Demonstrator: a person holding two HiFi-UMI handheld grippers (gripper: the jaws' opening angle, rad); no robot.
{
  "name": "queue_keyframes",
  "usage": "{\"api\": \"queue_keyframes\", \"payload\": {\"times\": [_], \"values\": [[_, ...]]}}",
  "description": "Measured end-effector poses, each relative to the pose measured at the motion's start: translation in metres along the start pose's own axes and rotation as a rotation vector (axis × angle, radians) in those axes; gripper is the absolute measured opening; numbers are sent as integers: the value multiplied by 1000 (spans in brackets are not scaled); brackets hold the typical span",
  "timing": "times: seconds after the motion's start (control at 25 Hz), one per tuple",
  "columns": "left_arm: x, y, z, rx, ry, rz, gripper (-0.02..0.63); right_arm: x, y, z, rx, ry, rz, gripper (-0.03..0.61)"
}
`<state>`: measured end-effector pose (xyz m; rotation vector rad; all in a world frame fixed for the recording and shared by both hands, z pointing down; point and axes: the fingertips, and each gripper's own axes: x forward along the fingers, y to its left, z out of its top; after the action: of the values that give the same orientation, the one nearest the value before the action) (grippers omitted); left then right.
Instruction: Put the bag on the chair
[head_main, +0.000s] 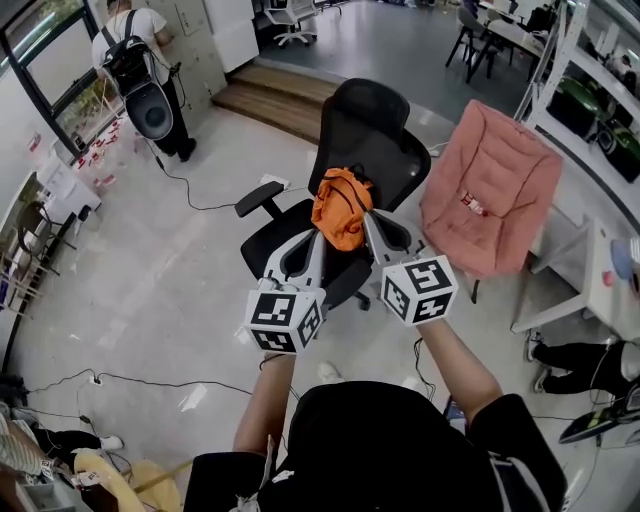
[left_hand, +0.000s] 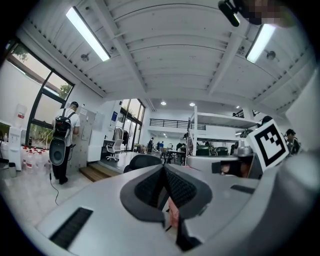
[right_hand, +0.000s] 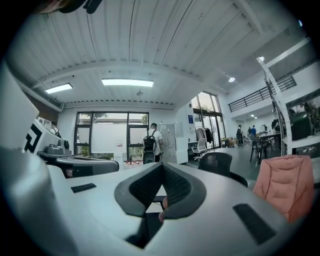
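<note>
- Glossy pale-grey floor of an open office, thin black cables trailing across it; wooden steps at the far side; a person with a backpack standing by the windows.
- Bright orange bag: soft, thin fabric, bunched and creased into a lumpy bundle, hanging slack.
- Position of bag: held up over the seat of the chair, in front of its backrest, between the two gripper tips. Contact with the seat cannot be told.
- State of left gripper: clenched on the bag's lower left side. Dark pads pressed together in the left gripper view, with a sliver of orange fabric pinched low between them.
- State of right gripper: clenched on the bag's right side. Jaws closed tight in the right gripper view, with a small orange-pink scrap caught at their base.
- Chair: black, curved mesh back, padded seat, one armrest jutting to the left.
- Gripper build: smooth pale-grey moulded shells, V-shaped pads with a fine dimpled texture, white cubes bearing black square markers.
- Salmon-pink quilted cushion, soft and puffy, just right of the chair and apart from the bag.
</note>
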<state>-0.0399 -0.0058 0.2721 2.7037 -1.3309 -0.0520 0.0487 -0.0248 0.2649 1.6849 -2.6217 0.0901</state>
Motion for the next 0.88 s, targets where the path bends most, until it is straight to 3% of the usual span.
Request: {"api": "queue_keyframes", "payload": {"times": [0.4, 0.88], "values": [[-26, -55, 2, 22, -7, 30, 11, -59, -3, 4, -9, -16, 24, 2], [-59, -90, -11, 10, -8, 83, 11, -103, 5, -14, 26, 12, 74, 1]]}}
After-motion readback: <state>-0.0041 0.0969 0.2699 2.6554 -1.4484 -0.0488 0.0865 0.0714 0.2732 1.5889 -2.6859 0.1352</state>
